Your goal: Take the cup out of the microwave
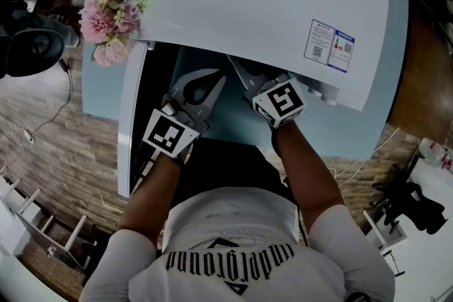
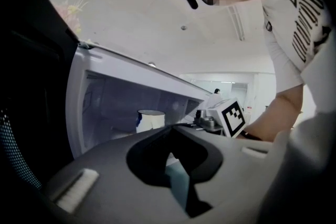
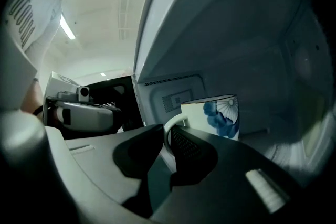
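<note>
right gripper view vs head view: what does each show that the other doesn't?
Right gripper view only: the cup, white with a blue flower print, inside the microwave, with its handle in the narrow gap between the right gripper's jaws.
Head view only: the microwave's top with two stickers, its open door, pink flowers and the teal table.
Both: the microwave, the left gripper and the person's white shirt.
</note>
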